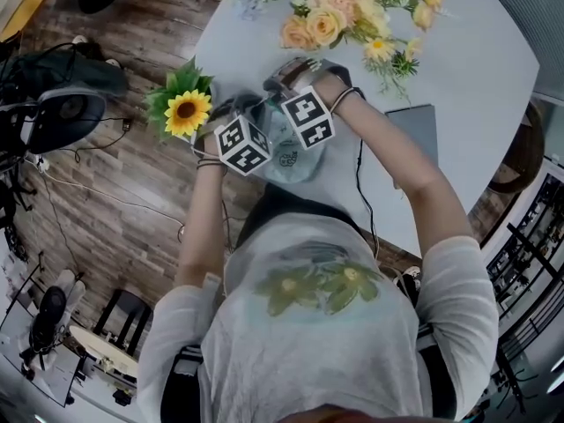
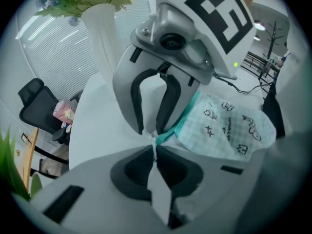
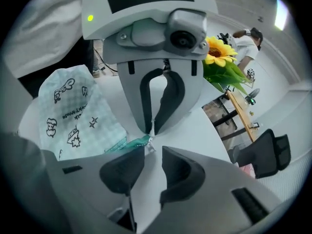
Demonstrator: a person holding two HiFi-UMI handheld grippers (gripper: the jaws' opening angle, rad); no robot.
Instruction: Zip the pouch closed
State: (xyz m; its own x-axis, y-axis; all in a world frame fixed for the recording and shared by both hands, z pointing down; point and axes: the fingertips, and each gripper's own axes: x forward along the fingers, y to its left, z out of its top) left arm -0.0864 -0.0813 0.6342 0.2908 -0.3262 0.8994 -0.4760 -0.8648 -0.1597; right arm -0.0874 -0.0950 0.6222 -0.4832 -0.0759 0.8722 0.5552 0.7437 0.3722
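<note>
pouch (image 2: 229,126) corner in left tool (image 2: 155,143); head view hides.

Head view: left cube (image 1: 242,145) and right cube (image 1: 307,117) sit over the pouch (image 1: 291,161), so its zip and both tongs' tips are hidden. Bouquet (image 1: 344,11) clipped by the top edge. Left gripper view: right tongs (image 2: 156,131) cover the pouch's near corner. Right gripper view: zip pull (image 3: 147,141) tiny, can't tell if a pad touches it; pouch print too small to read
</note>
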